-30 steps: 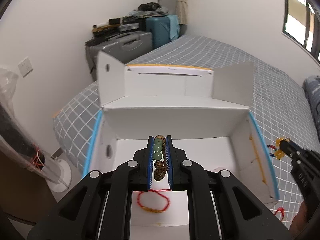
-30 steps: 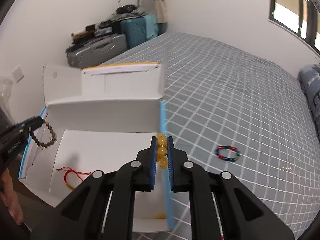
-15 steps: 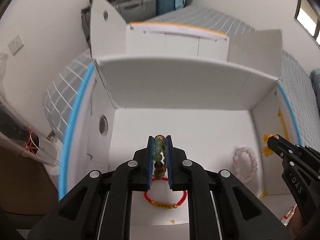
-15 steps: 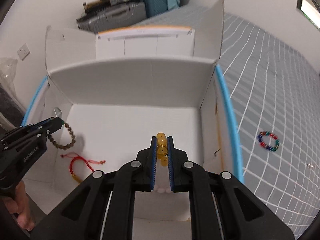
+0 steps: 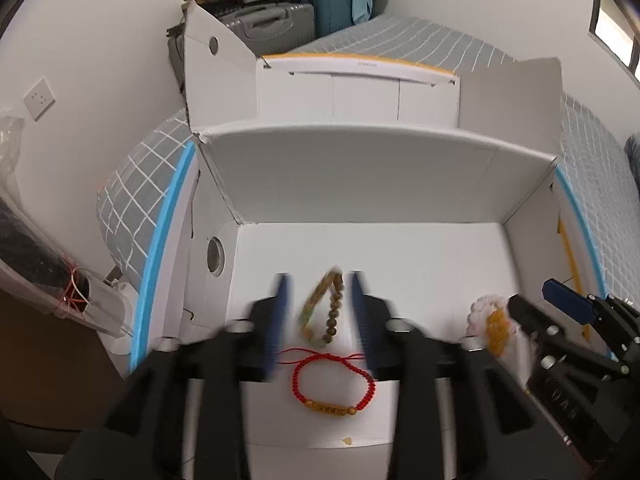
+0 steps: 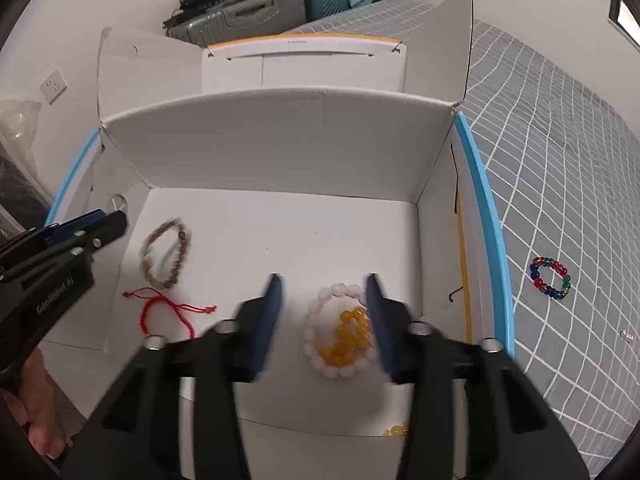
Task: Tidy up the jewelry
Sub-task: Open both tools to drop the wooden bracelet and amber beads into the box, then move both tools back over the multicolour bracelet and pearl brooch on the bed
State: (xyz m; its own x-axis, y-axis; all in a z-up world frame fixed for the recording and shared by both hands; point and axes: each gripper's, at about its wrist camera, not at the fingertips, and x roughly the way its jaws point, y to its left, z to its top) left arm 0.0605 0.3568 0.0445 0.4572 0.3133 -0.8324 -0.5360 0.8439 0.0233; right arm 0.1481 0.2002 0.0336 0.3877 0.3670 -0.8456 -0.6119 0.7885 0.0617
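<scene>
Left wrist view: white box with flaps up sits on a grey grid-check bed, white wall behind with a socket; suitcases stacked in the far corner. Left gripper jaws apart, just been opening, blurred; the brown bracelet hangs between them, blurred, pads not touching it, over the box floor. Red cord bracelet lies flat on the floor, just nearer the camera. At the right edge the right gripper comes in over a pink bracelet and a yellow bracelet, both smeared here. A clear plastic bag with a dark roll shows at left, outside the box; window edge top right. Right wrist view: same box, bed running off to the right. Right gripper jaws apart, also just been opening, nothing pinched; pink bracelet lies on the floor between the fingers with the yellow bracelet heaped inside its ring. Only this view shows the brown bracelet clear of the left gripper tips, near the left wall, red cord bracelet just beside it. Also only here: a multicolour bead bracelet out on the bed, well apart from the box, small pale beads further right, a hand under the left gripper, and a few loose yellow beads at the box's near edge.
</scene>
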